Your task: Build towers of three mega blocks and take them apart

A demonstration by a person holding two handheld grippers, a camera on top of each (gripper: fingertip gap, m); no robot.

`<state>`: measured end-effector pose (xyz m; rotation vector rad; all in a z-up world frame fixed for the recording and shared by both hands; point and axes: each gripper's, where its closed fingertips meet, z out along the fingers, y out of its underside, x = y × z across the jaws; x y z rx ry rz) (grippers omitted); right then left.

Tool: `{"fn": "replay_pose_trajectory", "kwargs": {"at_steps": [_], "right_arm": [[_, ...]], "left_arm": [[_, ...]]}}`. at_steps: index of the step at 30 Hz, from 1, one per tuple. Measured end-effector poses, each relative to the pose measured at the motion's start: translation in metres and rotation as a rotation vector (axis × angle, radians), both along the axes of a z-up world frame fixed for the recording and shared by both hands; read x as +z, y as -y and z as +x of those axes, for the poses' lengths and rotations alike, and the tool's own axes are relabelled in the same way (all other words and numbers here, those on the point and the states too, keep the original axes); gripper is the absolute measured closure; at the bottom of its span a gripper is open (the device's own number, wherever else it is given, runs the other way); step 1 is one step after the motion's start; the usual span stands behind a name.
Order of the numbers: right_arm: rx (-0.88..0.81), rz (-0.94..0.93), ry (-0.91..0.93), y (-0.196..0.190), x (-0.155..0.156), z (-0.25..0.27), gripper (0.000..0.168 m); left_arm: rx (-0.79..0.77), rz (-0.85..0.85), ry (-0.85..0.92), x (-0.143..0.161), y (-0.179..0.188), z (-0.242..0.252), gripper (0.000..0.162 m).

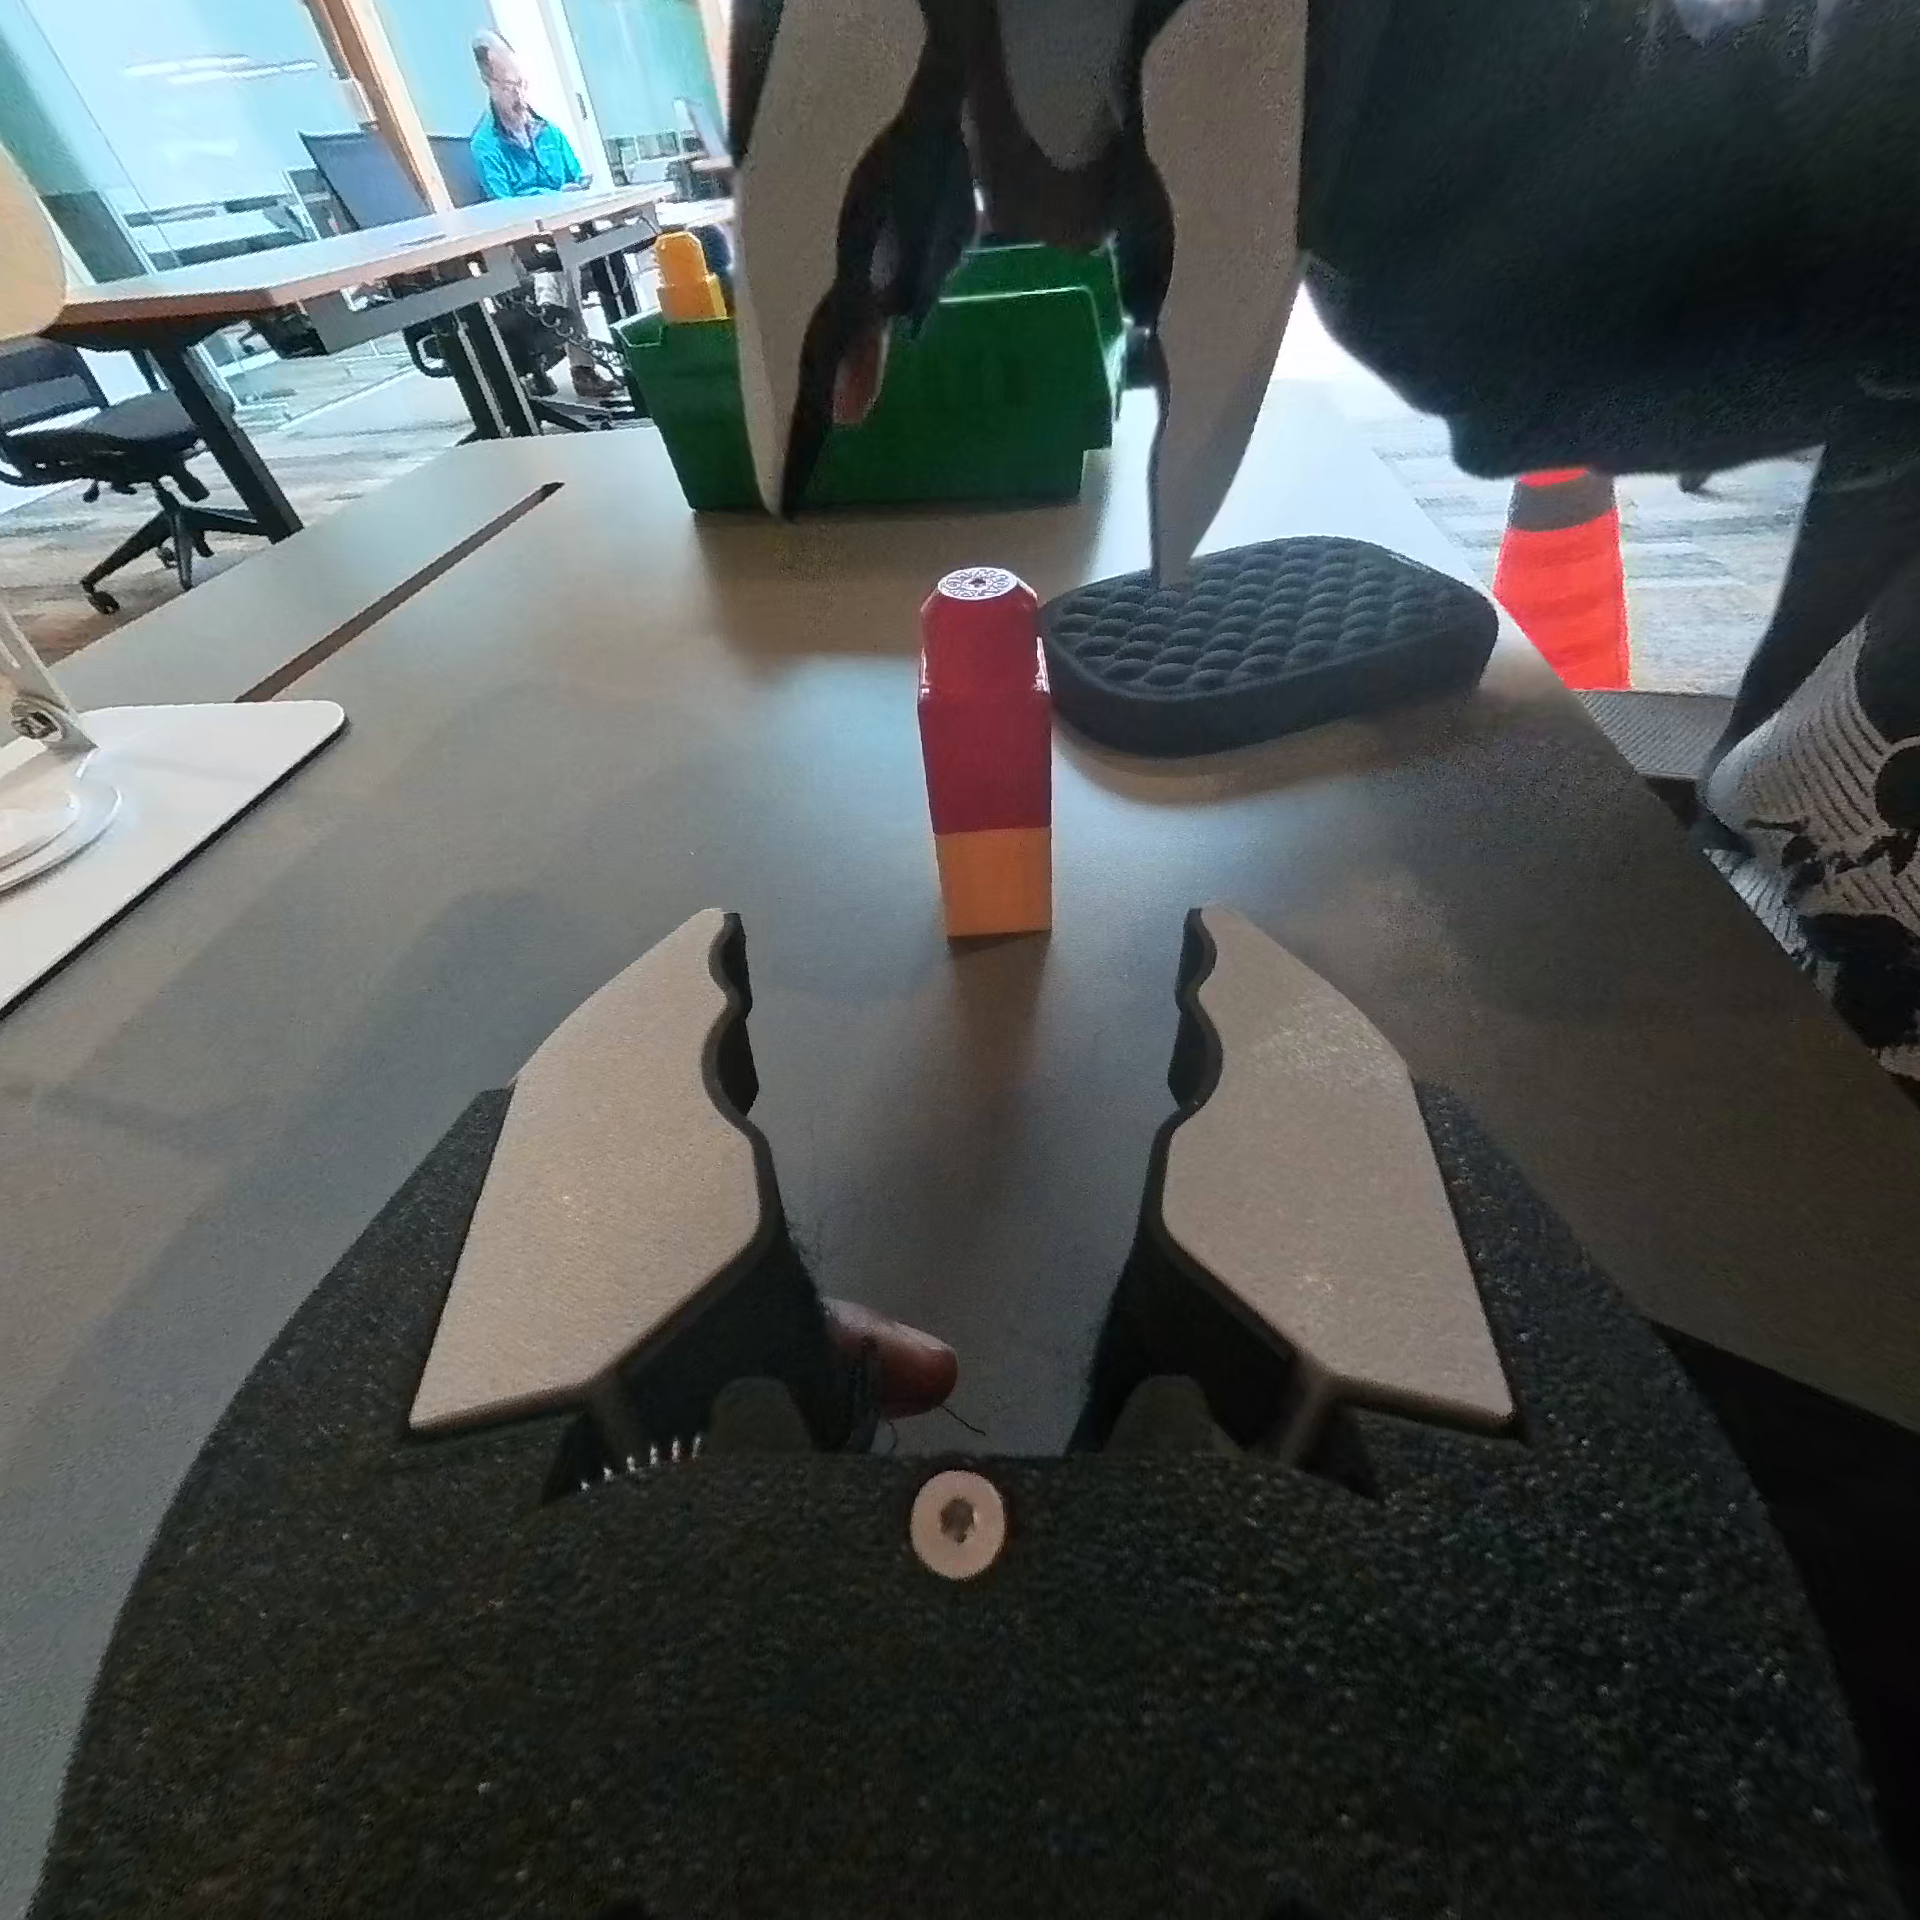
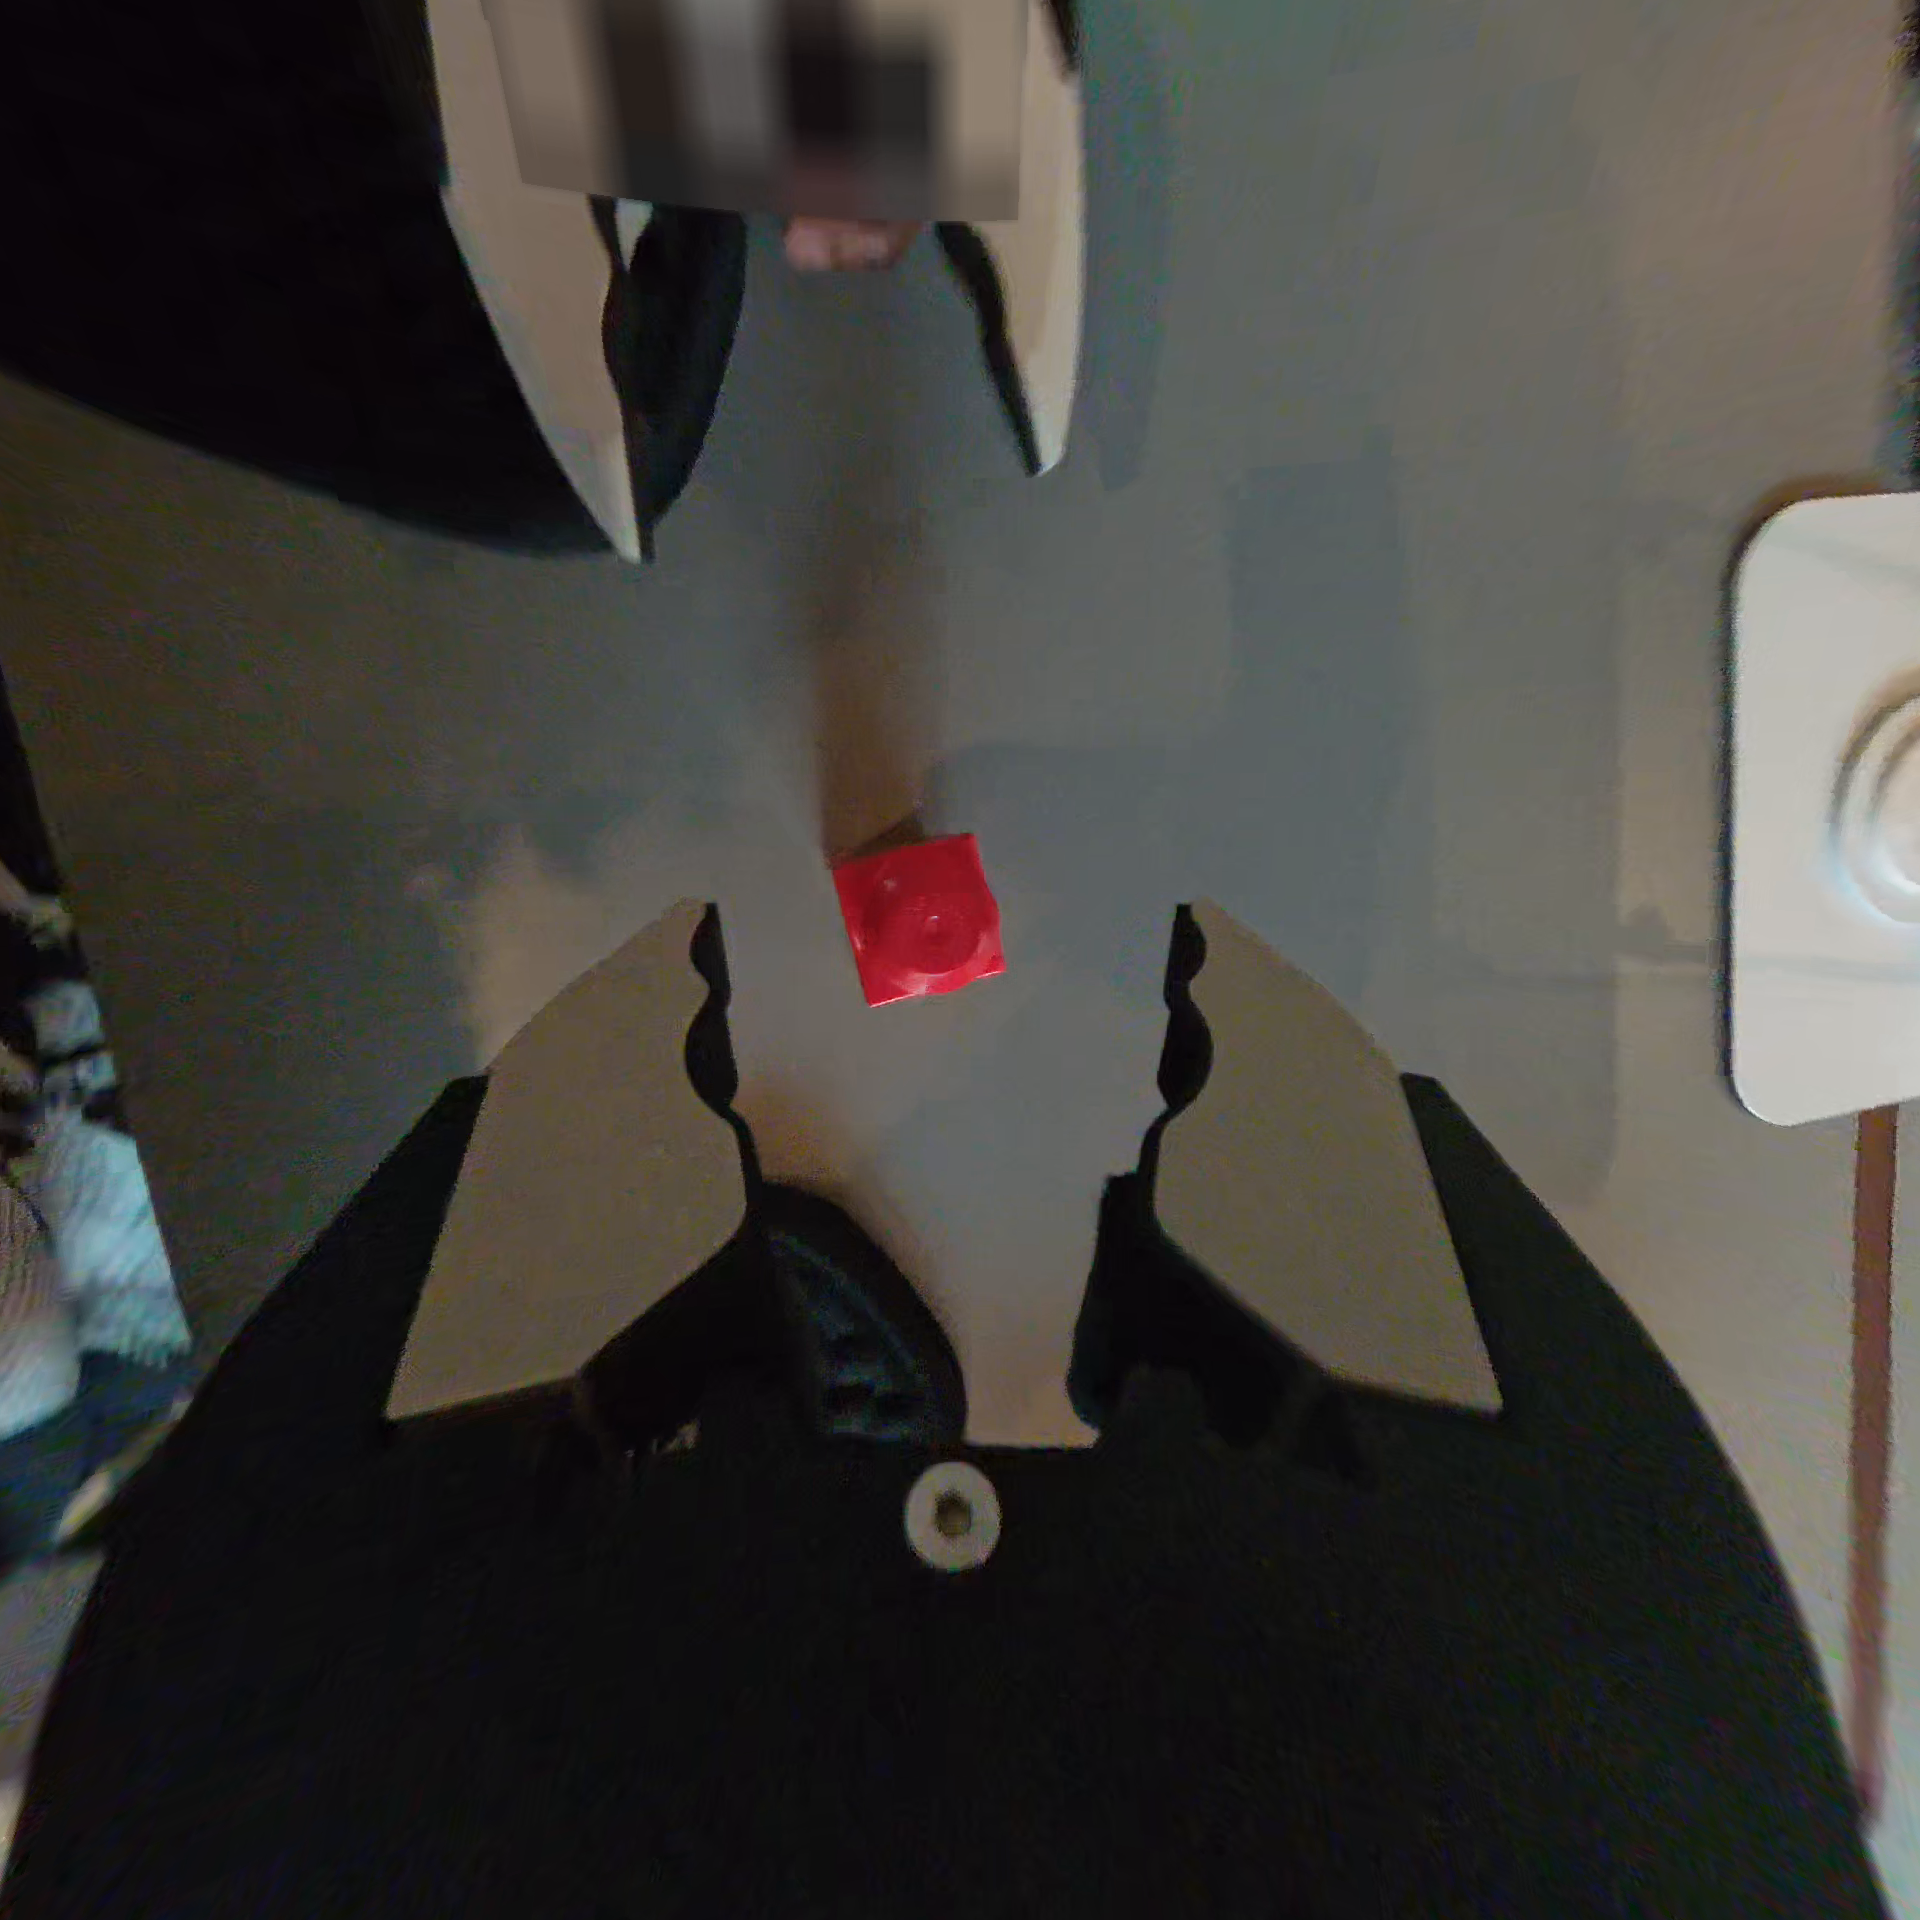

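Above the tower (image 1: 987, 769), right gripper (image 1: 977, 520) pointing down, left gripper (image 1: 961, 935) level, both jaws spread.

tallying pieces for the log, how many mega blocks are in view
3: a red block stacked on an orange block mid-table, and a yellow-orange block poking from the green bin. The bin may hide more.

Blocks in tower (image 1: 987, 769): two seen, red block (image 1: 982, 717) on orange block (image 1: 994, 883). One more orange-yellow block (image 1: 688, 275) in bin. Green bin (image 1: 966, 416): one. Black honeycomb pad (image 1: 1268, 644): one. Grippers: two, left (image 1: 961, 956) and right (image 2: 940, 935). White stand base (image 1: 156, 769): one. Orange cone (image 1: 1558, 582): one. Office chairs (image 1: 135, 436): at least two.
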<state>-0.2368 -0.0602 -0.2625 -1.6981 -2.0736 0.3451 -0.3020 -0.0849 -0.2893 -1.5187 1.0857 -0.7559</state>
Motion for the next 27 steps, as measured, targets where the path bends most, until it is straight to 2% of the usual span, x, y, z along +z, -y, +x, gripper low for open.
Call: {"fn": "replay_pose_trajectory", "kwargs": {"at_steps": [5, 11, 22, 27], "right_arm": [[-0.12, -0.056, -0.36, 0.002, 0.017, 0.006, 0.086], [-0.169, -0.084, -0.675, 0.009, 0.02, 0.024, 0.086], [-0.278, -0.082, -0.967, 0.003, 0.0, 0.072, 0.083], [-0.315, -0.102, -1.041, -0.003, 0.007, 0.079, 0.088]], "left_arm": [[0.005, 0.002, 0.005, 0.001, 0.0, -0.001, 0.084], [0.014, 0.006, 0.009, 0.002, -0.001, -0.002, 0.084], [0.028, 0.002, 0.019, 0.003, -0.003, -0.003, 0.084], [0.073, 0.006, 0.043, 0.014, -0.005, -0.009, 0.082]]}}
